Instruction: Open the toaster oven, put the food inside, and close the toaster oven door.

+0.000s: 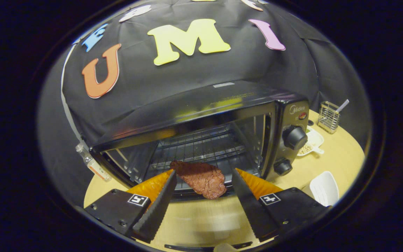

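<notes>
open tool (204, 173), steak (201, 178) seemingly on oven (201, 115) rack (201, 147)

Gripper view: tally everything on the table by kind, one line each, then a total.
Toaster oven, door open: 1
Steak-like food, between the open fingers of the gripper, at the oven's mouth: 1
Wire holder: 1
White dishes: 2
Clear bottle: 1
Total: 6
</notes>
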Available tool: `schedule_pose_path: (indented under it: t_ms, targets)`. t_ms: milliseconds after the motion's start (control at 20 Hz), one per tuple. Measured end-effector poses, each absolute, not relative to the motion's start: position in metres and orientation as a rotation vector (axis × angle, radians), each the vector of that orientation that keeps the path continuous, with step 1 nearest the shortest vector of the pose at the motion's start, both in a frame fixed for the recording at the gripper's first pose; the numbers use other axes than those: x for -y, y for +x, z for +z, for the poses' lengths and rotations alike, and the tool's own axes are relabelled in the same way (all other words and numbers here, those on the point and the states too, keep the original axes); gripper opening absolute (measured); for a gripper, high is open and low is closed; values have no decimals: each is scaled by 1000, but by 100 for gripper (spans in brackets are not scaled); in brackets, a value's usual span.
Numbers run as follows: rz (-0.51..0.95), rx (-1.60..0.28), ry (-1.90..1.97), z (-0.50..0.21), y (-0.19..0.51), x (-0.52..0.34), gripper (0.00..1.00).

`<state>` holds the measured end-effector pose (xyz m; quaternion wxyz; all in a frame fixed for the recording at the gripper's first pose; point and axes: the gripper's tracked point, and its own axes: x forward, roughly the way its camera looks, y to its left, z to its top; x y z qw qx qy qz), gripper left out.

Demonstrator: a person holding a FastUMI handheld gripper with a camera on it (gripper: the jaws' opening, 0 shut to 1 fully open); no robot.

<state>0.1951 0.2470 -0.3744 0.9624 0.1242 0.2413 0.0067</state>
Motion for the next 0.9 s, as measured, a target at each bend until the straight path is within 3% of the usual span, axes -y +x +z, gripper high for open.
schedule_pose_path:
  t_ms: [600,900]
  targets:
    - [101,-466,92,-286,113,-217,100]
    - [98,-494,88,-281,70,-188,100]
